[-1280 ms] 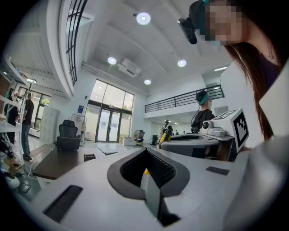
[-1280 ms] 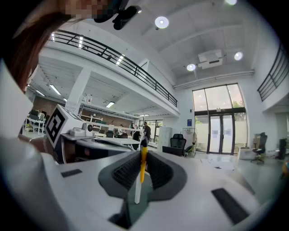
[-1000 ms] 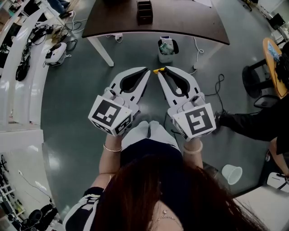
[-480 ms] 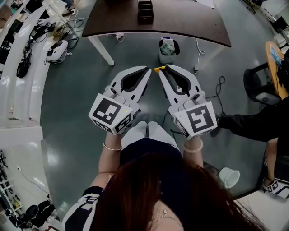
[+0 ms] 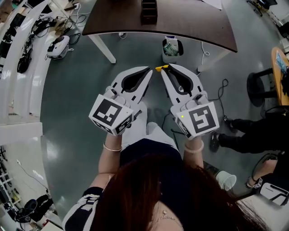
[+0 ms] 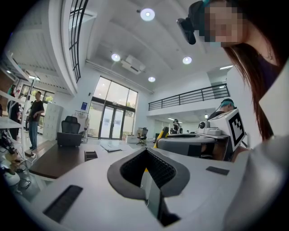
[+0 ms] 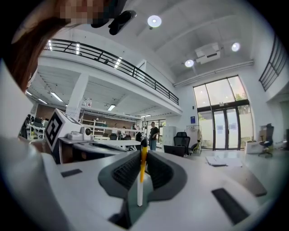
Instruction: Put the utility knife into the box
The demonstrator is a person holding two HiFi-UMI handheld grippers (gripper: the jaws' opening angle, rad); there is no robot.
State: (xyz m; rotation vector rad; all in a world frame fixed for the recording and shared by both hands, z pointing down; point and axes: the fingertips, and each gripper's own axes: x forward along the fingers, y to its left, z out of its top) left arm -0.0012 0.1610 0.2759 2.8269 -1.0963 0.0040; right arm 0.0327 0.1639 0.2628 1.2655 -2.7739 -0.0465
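Right claw (image 5: 163, 69) clamped on the utility knife (image 5: 159, 69), left claw (image 5: 148, 70) closed empty.
Grip unchanged; box (image 5: 148, 10) on the bench (image 5: 194, 22) ahead remains well off.

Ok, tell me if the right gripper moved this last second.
No: the right gripper, shut on the utility knife, stays just short of the waste bin.

yellow utility knife (image 7: 143, 166) between right gripper (image 5: 162, 69) jaws; black box (image 5: 148, 10) on table (image 5: 194, 20)
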